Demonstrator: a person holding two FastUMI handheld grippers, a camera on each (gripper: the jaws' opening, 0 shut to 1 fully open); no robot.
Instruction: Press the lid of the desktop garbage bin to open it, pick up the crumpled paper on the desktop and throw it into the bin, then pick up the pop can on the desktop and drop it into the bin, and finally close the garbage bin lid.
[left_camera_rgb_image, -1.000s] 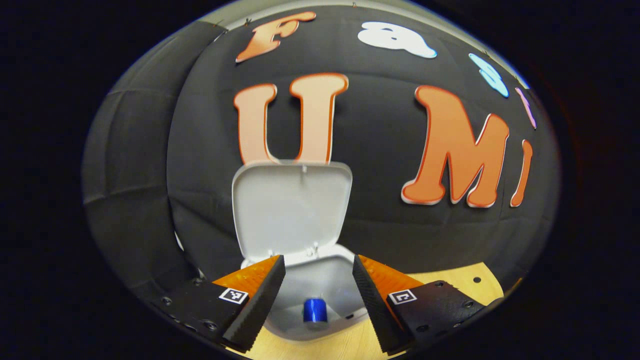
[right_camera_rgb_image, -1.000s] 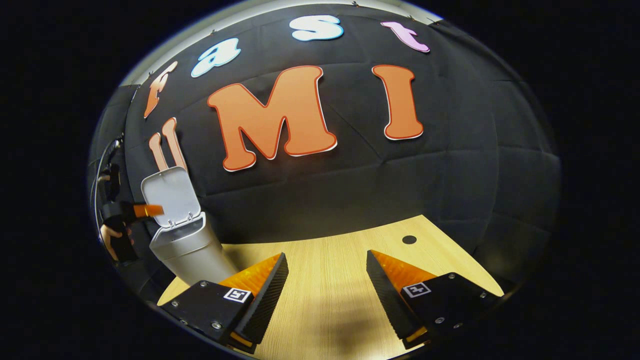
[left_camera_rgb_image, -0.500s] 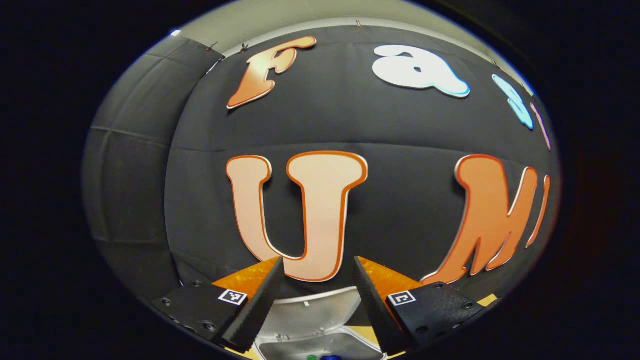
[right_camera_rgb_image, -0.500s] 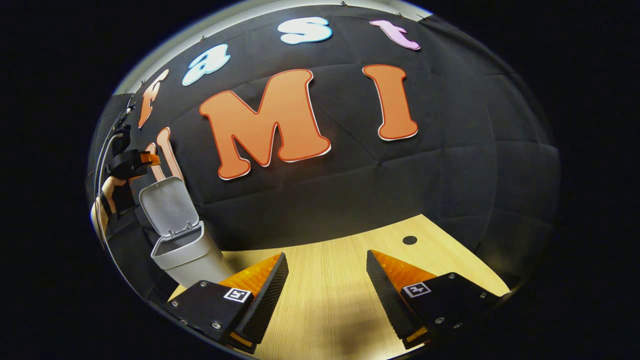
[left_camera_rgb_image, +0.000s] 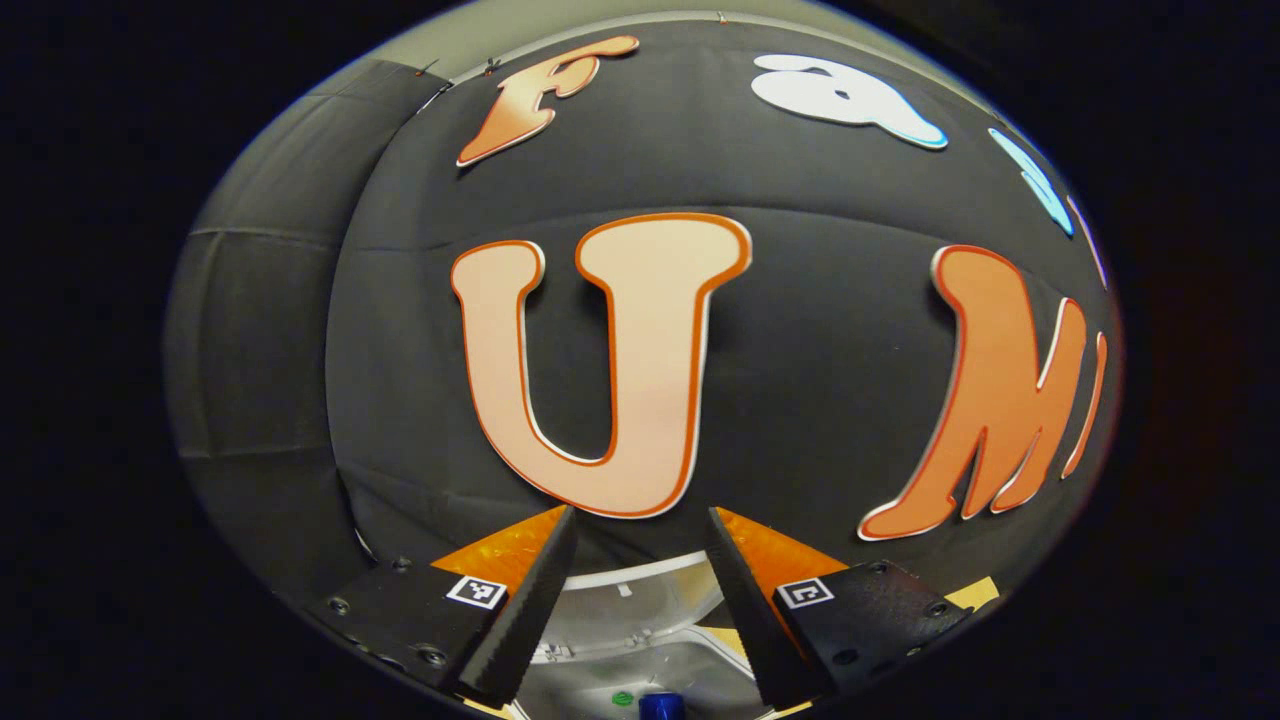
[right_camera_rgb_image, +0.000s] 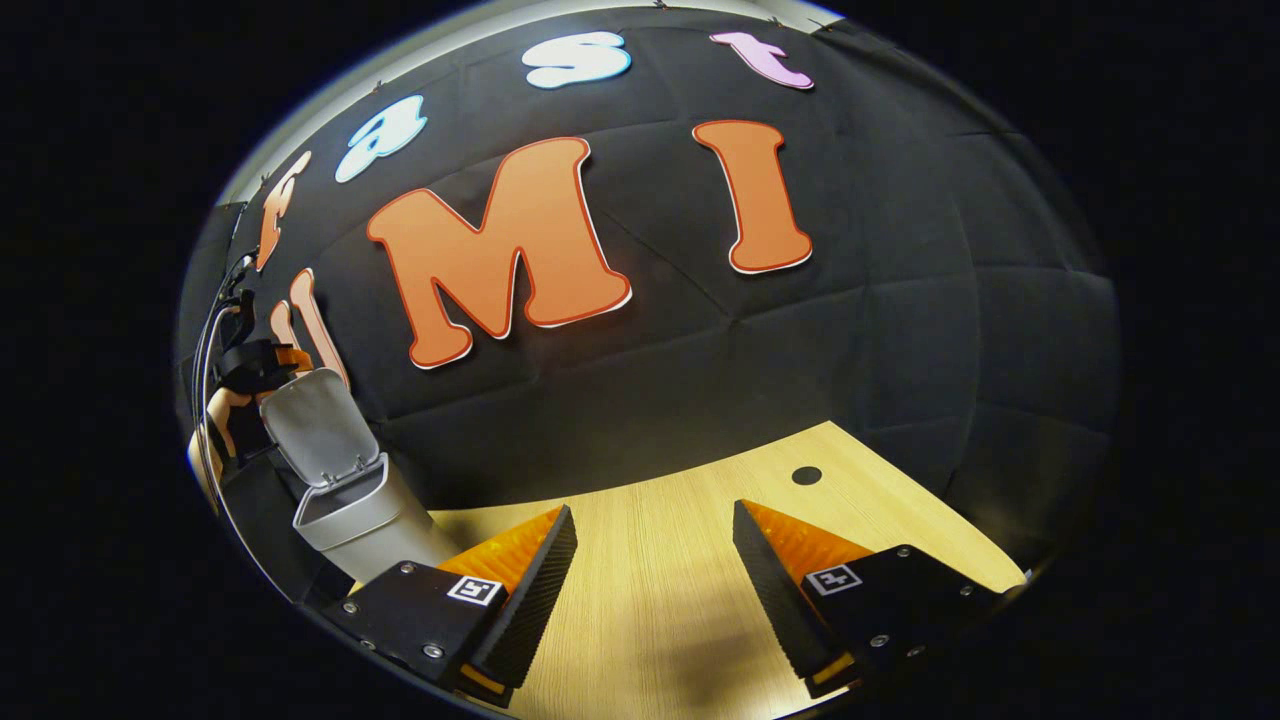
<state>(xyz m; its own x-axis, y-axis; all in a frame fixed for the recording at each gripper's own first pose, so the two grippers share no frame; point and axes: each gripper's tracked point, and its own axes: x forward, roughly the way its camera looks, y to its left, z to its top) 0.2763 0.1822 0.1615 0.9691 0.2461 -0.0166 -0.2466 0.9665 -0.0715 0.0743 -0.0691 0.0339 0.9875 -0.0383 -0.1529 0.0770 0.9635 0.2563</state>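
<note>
Now the left hand-held gripper (left_camera_rgb_image: 637, 570), fingers apart, should push the upright grey plastic bin lid (right_camera_rgb_image: 318, 425) forward gently.

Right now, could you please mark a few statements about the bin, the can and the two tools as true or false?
1. The grey plastic bin's lid stands raised. True.
2. The blue pop can lies on the wooden desktop. False: it is inside the grey desktop bin.
3. The right tool grips crumpled paper. False: it is open, holding nothing.
4. The left tool is open. True.
5. The left tool is at the raised lid's top edge. True.
</note>
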